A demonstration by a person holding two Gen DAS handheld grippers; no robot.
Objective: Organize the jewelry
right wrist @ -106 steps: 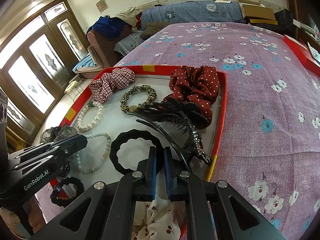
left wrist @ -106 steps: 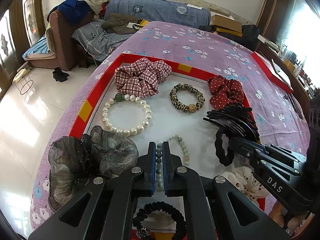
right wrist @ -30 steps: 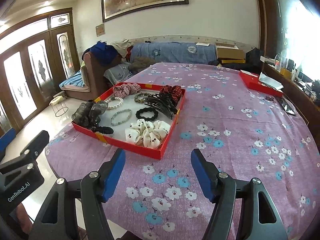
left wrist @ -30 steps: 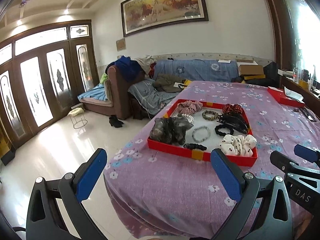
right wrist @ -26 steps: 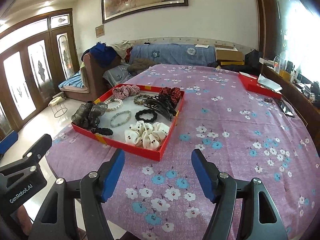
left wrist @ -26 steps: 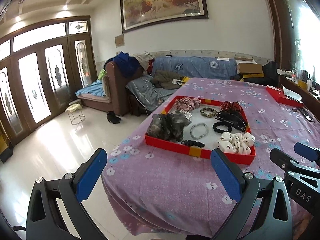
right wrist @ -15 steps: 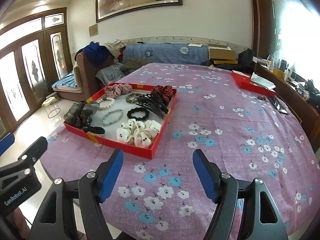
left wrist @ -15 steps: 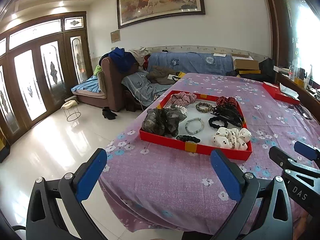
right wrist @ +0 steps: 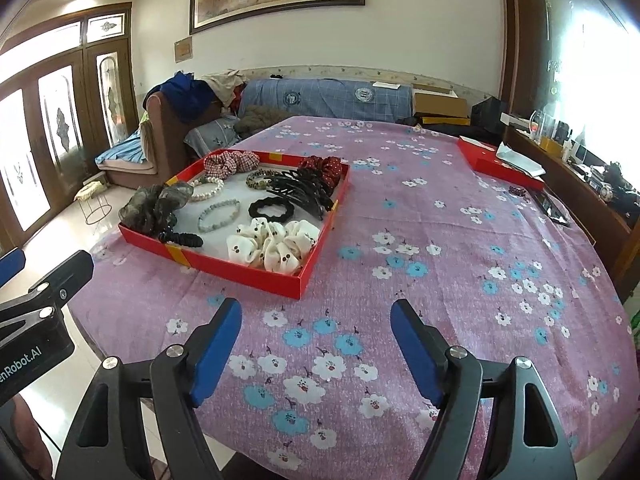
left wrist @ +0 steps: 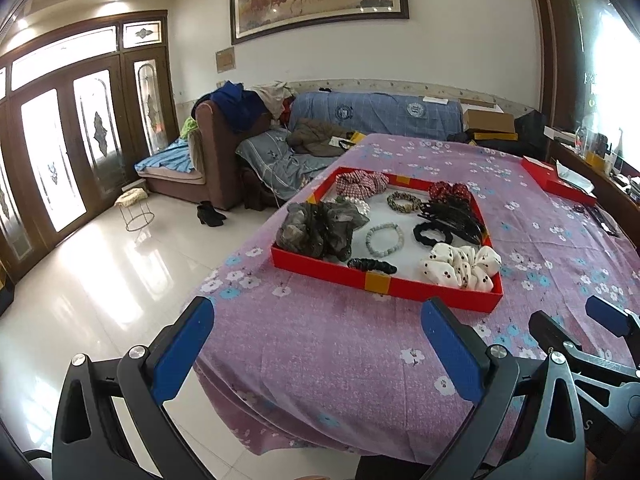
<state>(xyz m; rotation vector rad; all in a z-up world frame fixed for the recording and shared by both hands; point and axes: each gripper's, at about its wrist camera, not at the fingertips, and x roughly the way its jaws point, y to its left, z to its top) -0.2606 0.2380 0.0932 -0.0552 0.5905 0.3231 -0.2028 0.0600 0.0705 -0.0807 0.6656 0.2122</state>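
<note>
The pearl bracelet [left wrist: 357, 205] is half hidden behind the grey scrunchie [left wrist: 320, 229]. The hair claws [right wrist: 302, 191] cover part of the red dotted scrunchie [right wrist: 326, 167]. In the right wrist view, the left gripper [right wrist: 36, 320] is cut off at the 9 o'clock edge. A small dark thing [right wrist: 520, 191] near the far red box [right wrist: 500, 170] may be beads; it is too small to tell.

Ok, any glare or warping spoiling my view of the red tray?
Left wrist view: window blown out, floor glary, edges bowed; red tray evenly lit and sharp. Right wrist view: same window washes out the right side; tray clear.
</note>
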